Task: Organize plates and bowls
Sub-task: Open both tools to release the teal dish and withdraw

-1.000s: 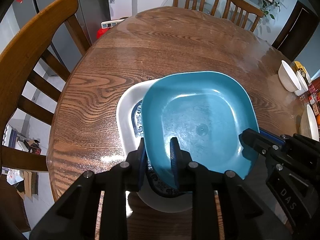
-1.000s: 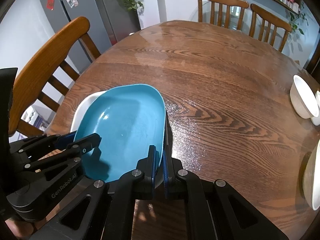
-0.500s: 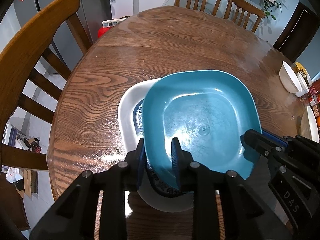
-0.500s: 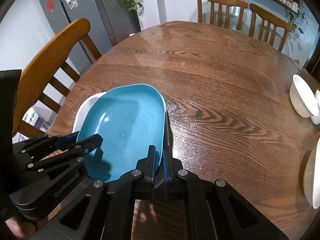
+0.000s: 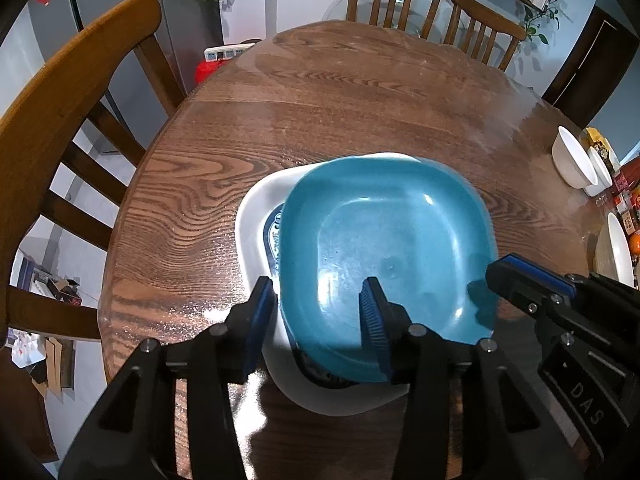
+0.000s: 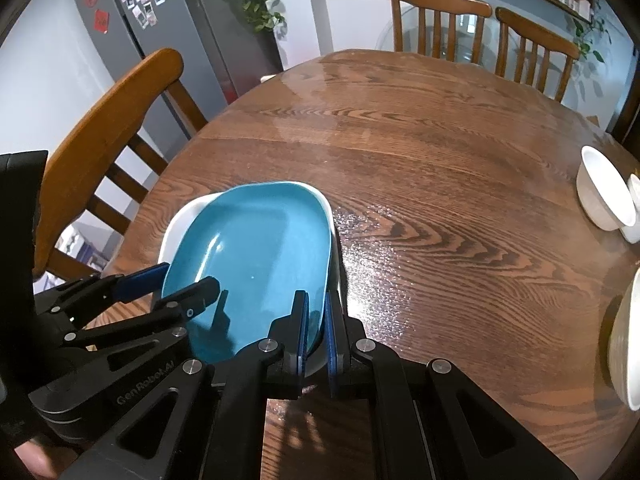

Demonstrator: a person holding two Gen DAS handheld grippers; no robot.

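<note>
Left wrist view, items listed left to right.

1. Brown wooden spindle-back chair [image 5: 60, 120], drawn up to the round dark-grained wooden worktop [image 5: 340, 104].
2. Left tongs [image 5: 318, 312]: spread, having just been opening; the near rim of the plate passes between the pads without being pressed.
3. White rounded-square ceramic plate with a blue pattern [image 5: 256, 224], flat on the worktop near its front edge.
4. Teal rounded-square glazed plate [image 5: 384, 240], lying on the white plate, offset to the right and not squarely nested.
5. Right tongs [image 5: 500, 276]: pressed together on the teal plate's right rim, as the right wrist view shows more clearly [image 6: 316, 320].
6. Two white ceramic bowls [image 5: 576, 160], at the worktop's far right edge, well apart from the stack; one leans against the other.
7. Pale dish [image 5: 616, 248], at the extreme right, only partly seen.

Status, as judged: one plate stacked, its release half made. Remaining: right tongs to let go, teal plate perhaps to be squared up, bowls and pale dish yet to be gathered.
</note>
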